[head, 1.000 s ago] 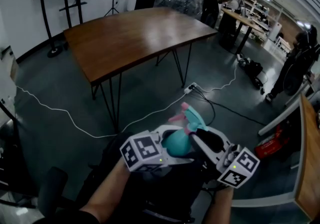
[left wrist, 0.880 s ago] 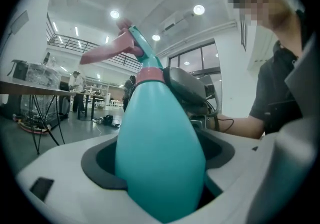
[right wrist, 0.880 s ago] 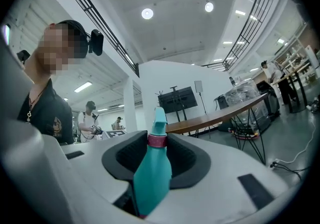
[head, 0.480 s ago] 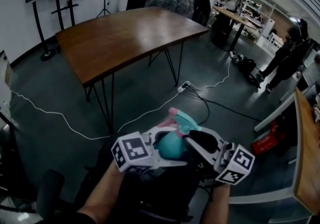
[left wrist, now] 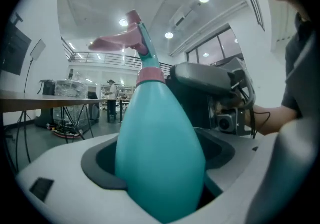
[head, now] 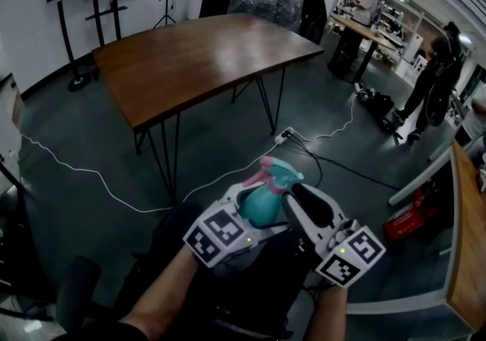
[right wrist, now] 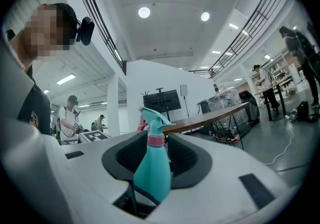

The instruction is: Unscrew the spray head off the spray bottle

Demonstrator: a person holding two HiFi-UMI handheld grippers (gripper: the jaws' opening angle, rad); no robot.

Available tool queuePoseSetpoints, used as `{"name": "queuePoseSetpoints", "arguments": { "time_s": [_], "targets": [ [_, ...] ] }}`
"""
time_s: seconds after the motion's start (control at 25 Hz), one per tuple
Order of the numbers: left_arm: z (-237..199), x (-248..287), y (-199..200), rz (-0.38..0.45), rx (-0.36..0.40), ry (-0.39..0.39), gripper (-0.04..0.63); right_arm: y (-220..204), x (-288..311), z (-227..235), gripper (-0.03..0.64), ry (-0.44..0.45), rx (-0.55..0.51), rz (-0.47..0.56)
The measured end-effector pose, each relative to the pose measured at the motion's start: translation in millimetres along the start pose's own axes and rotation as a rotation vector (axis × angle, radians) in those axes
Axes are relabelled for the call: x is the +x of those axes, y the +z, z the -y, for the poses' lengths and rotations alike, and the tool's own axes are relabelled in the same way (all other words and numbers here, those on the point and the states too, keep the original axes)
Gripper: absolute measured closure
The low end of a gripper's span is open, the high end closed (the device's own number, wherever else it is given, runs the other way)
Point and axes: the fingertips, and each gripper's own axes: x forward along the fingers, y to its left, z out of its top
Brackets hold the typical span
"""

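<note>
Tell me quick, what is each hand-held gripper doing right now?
Left hand-held gripper: closed on the body of the spray bottle.
Right hand-held gripper: jaws around the bottle's neck; whether they press cannot be told.

head view: spray bottle base hiding behind left gripper | left gripper view: its bottom running off at 6 o'clock | right gripper pads touching pink collar (or just clearing it): not showing | left forearm being cropped at 6 o'clock

Free floor ahead, crowded near
A wooden table stands far left; near, the left gripper and right gripper close round the spray bottle.
</note>
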Motion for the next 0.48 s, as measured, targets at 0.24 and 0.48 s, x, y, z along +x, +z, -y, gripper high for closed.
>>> {"name": "queuePoseSetpoints", "arguments": {
  "time_s": [0.24, 0.48],
  "targets": [
    [-1, 4, -7, -0.048, 0.062, 0.057, 0.167, -5, 11, -3, 0.488, -0.064, -0.028, -0.034],
    [8, 5, -7, -0.048, 0.064, 0.003, 0.167, -5, 7, -1, 0.483, -0.053, -0.032, -0.044]
  ]
}}
